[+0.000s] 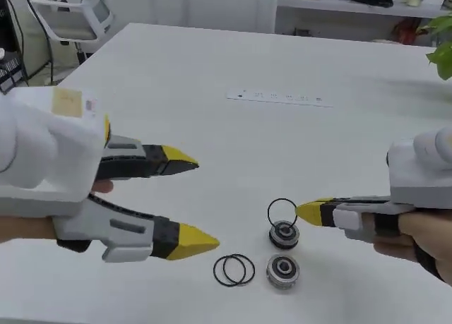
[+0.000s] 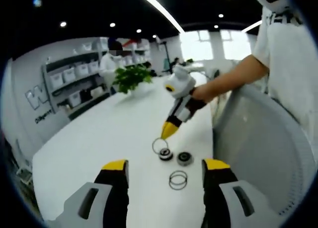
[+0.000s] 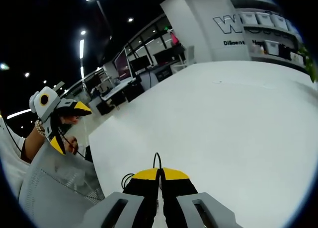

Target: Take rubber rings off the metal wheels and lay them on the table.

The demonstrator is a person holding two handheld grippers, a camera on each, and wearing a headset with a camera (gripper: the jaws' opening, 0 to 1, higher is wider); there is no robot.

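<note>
Head view: nearest on the white counter [image 1: 176, 70] lie two loose rubber rings [image 1: 233, 270], flat and overlapping, just left of the near metal wheel [image 1: 282, 271]. The far metal wheel [image 1: 284, 234] sits close behind the near one, a narrow gap between them. A third ring [image 1: 282, 210] stands upright over the far wheel, its lower edge meeting the wheel's top; whether it is fully free cannot be told. The right hand-held gripper [image 1: 304, 212] comes in from the right with its yellow-tipped jaws pressed together on that ring's edge. The left hand-held gripper [image 1: 191, 200] hovers left of the parts, jaws spread wide and gripping nothing. A white power strip [image 1: 279, 97] lies well beyond, and green plant leaves [image 1: 443, 52] show at the far right edge. Left gripper view: own jaws apart [image 2: 166, 166], the loose rings [image 2: 178, 180] between them on the counter, both wheels beyond. Right gripper view: jaws closed [image 3: 159, 174], a thin black arc of the third ring [image 3: 156, 161] rising from the tips.
</note>
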